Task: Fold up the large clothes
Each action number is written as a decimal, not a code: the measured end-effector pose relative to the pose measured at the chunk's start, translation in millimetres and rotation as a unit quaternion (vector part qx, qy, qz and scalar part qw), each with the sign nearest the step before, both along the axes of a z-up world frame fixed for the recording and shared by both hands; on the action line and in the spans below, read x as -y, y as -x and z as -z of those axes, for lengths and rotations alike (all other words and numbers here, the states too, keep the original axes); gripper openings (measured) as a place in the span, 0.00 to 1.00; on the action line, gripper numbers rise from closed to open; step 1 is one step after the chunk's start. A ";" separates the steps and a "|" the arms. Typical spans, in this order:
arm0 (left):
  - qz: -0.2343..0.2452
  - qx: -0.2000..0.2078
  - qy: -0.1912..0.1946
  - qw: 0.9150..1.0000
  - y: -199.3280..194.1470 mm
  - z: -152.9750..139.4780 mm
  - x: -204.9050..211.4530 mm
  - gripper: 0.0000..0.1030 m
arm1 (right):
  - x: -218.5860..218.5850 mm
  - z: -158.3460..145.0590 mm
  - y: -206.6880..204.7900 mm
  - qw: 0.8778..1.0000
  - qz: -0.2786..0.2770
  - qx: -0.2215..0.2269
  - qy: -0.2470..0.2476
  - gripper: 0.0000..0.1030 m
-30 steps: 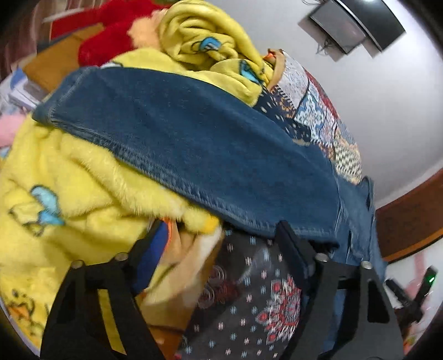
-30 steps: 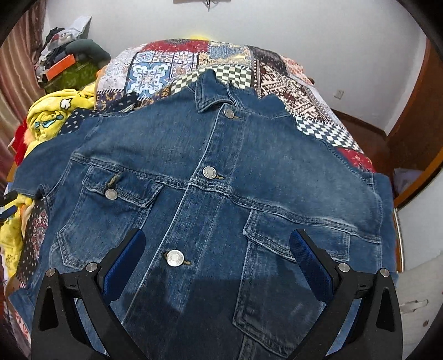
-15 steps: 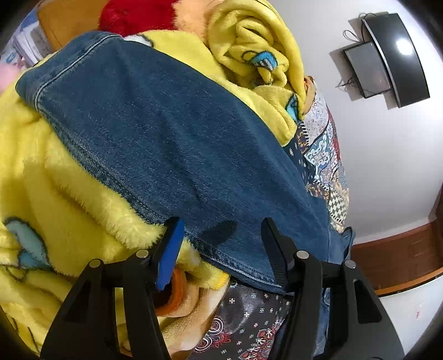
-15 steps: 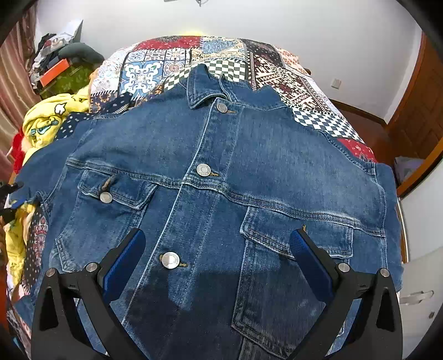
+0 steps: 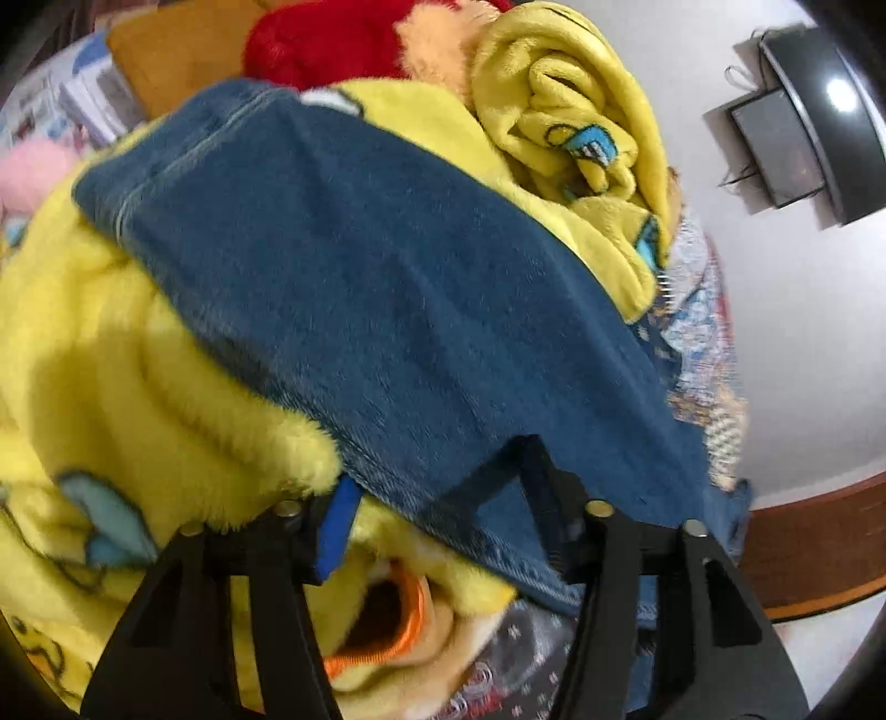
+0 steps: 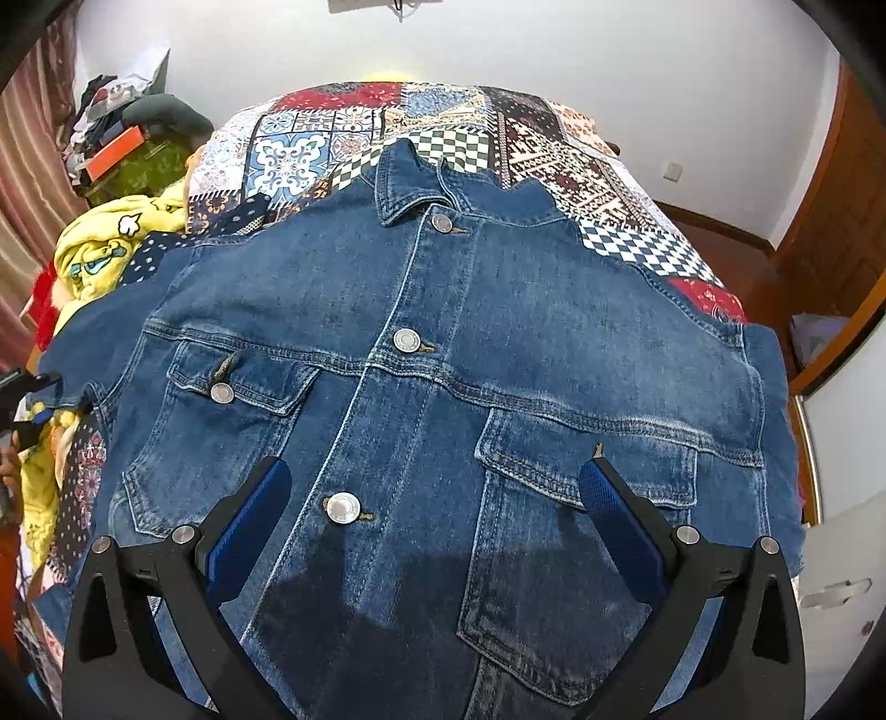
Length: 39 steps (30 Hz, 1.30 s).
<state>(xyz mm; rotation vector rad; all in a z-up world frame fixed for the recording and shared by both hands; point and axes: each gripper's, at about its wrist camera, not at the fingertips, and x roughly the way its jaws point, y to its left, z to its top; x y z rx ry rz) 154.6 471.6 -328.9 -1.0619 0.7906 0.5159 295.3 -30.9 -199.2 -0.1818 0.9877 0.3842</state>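
A blue denim jacket (image 6: 498,332) lies front up and buttoned on the patchwork bed (image 6: 343,127), collar at the far end. Its left sleeve (image 5: 387,304) stretches out over a fluffy yellow blanket (image 5: 138,387). My left gripper (image 5: 437,509) is at the sleeve's lower hem. Its jaws are closing with the hem between them, and the denim drapes over the right finger while a gap still shows beside the blue pad (image 5: 338,526). My right gripper (image 6: 437,493) hangs open above the jacket's lower front, between the two chest pockets, with nothing between its pads.
The yellow blanket (image 6: 105,255) and a red plush thing (image 5: 332,44) are heaped along the bed's left side. A dark patterned cloth (image 5: 515,664) lies under the sleeve. A screen (image 5: 819,111) hangs on the wall. Wooden doors (image 6: 830,221) stand to the right.
My left gripper has moved in to the sleeve's hem, rolled, and its jaws have narrowed around the denim edge. The right gripper and the jacket's body have stayed put.
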 end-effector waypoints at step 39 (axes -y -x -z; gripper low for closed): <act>0.518 0.000 -0.293 0.804 -240.6 -104.5 467.0 0.10 | 127.8 -43.9 9.6 0.997 0.069 0.042 -0.009 1.00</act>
